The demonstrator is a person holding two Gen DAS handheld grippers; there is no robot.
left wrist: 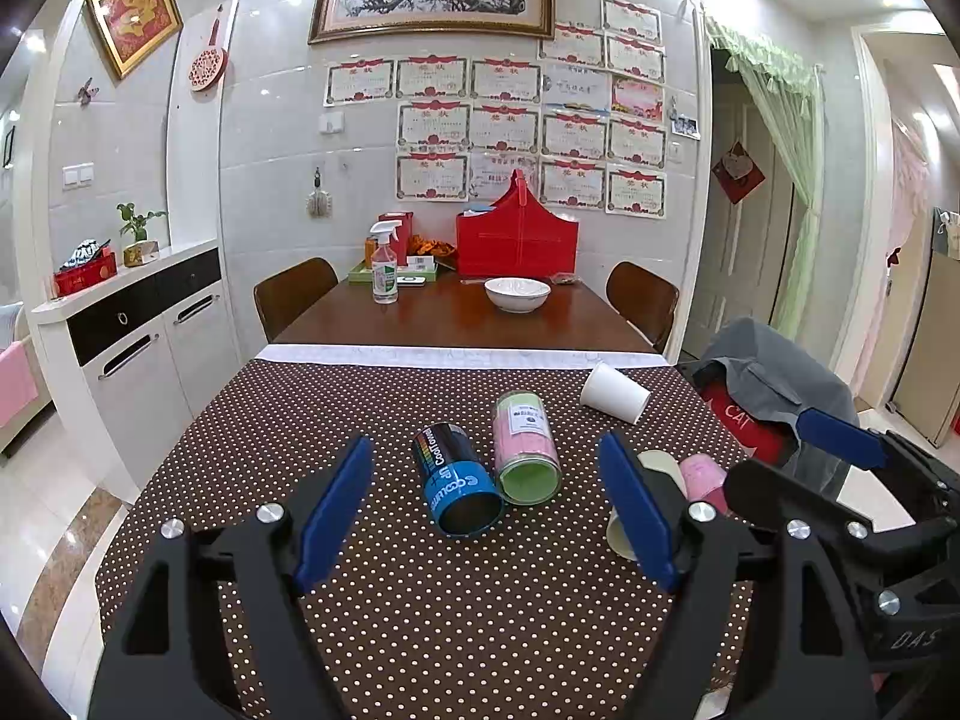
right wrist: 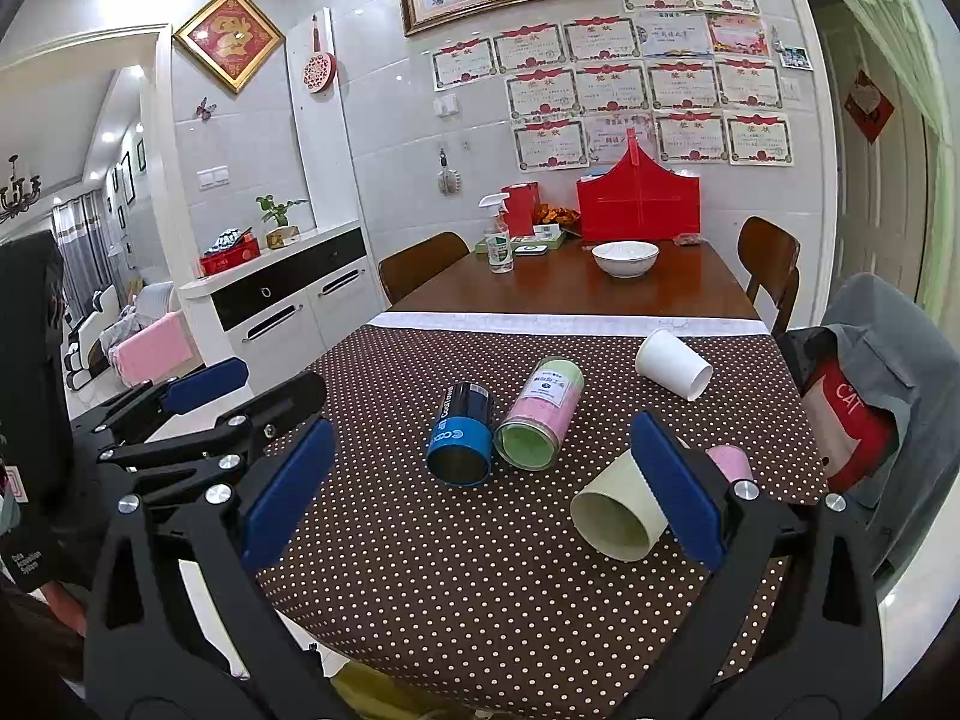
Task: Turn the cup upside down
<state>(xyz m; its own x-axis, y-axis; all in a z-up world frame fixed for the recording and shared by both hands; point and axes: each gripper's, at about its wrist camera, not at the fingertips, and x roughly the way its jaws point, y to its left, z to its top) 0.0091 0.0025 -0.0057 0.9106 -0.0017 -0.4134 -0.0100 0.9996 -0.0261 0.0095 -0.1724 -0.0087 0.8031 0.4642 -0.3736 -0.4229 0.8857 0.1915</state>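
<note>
Cream cup (right wrist: 618, 513) lies on its side on the dotted counter (right wrist: 480, 600), mouth facing the cameras, touching the inside of the right gripper's (right wrist: 480, 492) right finger. Both sets of jaws stand wide apart and empty — the left gripper (left wrist: 486, 510) faces the blue can (left wrist: 459, 483) instead, so the right is nearer.

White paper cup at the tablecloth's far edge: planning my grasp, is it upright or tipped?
Tipped: the white paper cup lies on its side on the dotted tablecloth.

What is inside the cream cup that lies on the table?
Nothing shows inside the cream cup: its open mouth faces the camera and only a bare inner wall is visible. The right gripper's finger covers part of its outside, and the cup's bottom is too dim to see.
</note>
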